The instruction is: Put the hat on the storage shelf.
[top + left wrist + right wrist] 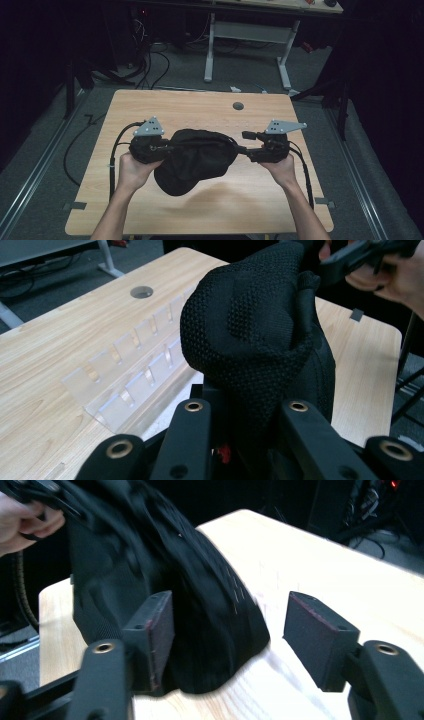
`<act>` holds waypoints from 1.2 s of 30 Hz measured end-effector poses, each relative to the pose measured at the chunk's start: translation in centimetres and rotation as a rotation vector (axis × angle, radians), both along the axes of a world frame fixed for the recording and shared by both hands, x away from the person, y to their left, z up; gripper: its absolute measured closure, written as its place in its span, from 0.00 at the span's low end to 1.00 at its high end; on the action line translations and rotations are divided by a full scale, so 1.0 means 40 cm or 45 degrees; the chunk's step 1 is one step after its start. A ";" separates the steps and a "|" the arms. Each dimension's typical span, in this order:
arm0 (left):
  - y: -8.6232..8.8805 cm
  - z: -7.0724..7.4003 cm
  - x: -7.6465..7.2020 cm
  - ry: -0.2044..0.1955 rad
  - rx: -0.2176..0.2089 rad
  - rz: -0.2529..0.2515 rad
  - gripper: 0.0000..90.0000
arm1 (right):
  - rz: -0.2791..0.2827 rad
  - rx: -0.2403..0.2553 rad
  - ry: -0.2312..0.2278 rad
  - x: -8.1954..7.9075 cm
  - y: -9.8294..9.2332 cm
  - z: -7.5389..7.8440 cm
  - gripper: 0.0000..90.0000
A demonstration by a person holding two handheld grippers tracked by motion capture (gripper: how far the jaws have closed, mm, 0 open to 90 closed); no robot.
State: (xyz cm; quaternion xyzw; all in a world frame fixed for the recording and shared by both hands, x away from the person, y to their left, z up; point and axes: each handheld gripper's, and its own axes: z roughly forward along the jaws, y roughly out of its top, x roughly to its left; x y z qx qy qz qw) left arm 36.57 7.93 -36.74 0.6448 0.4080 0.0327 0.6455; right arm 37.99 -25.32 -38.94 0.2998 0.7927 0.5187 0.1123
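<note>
Hanging above the surface [150, 105], the black mesh cap [195, 160] was pinched by the left gripper [167, 148]; the right gripper [243, 142] stood open, seemingly clear of it.

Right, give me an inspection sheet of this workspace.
Surface: wooden table, round hole near the far edge.
Job's things: black cap, held up between both hands.
Clutter: clear plastic rack lying on the table.
Grippers: left claw shut on the cap's fabric; right claw open, pads apart, cap beside one pad.
Cables: black cables trail from each gripper.
Surroundings: dark room, white desk legs, floor wires behind.
</note>
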 end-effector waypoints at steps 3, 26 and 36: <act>0.007 0.002 0.001 0.001 -0.035 0.013 0.91 | -0.053 0.003 0.055 0.000 -0.007 -0.034 0.47; -0.008 -0.042 -0.012 0.090 0.001 -0.070 0.77 | -0.035 -0.002 0.061 0.016 0.037 -0.023 0.95; -0.025 -0.055 -0.033 0.142 0.103 -0.141 0.82 | -0.012 -0.023 0.003 0.021 0.058 0.033 0.96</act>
